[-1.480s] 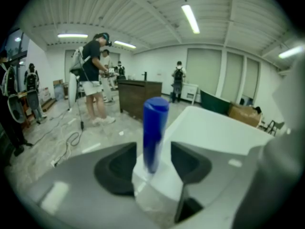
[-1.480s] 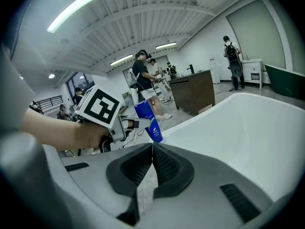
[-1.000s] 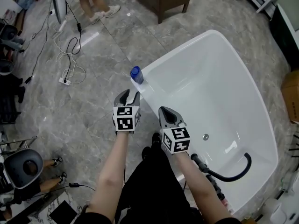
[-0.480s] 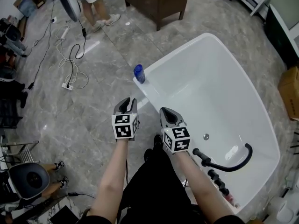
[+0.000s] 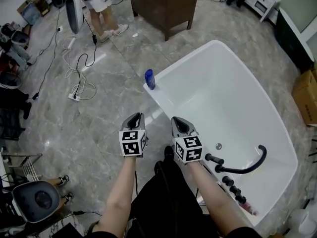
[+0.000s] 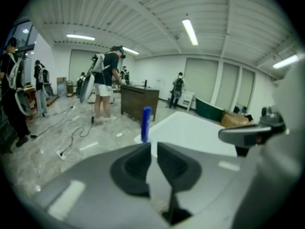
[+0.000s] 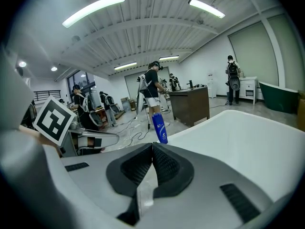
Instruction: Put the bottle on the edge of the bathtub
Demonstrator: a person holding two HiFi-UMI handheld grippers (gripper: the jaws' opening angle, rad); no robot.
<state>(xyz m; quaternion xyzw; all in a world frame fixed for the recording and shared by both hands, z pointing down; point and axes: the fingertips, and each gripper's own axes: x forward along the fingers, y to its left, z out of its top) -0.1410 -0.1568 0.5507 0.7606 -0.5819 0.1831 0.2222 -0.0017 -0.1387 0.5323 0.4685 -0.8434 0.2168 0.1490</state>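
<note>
A blue bottle (image 5: pixel 149 79) stands upright on the near-left corner of the white bathtub's rim (image 5: pixel 159 97). Nothing touches it. Both grippers hang in front of the person's body, well short of it. My left gripper (image 5: pixel 136 117) is over the grey floor beside the tub; its jaws are closing, with a slim gap and nothing between them. My right gripper (image 5: pixel 179 120) is shut and empty by the tub's near edge. The left gripper view looks past its gripper (image 6: pixel 154 144) at the bottle (image 6: pixel 146 123) ahead. Beyond the right gripper (image 7: pixel 152 144), the bottle (image 7: pixel 159 127) appears too.
A black faucet with a curved spout (image 5: pixel 237 170) sits on the tub's near-right rim. A dark wooden cabinet (image 5: pixel 163 4) stands beyond the tub. Cables and a power strip (image 5: pixel 77 83) lie on the floor at left, near a standing person's legs (image 5: pixel 106 19). A cardboard box (image 5: pixel 304 90) is at right.
Both grippers have drawn back from the bottle toward the body. The left gripper's jaws have narrowed from wide apart to nearly together. The bottle stays on the rim.
</note>
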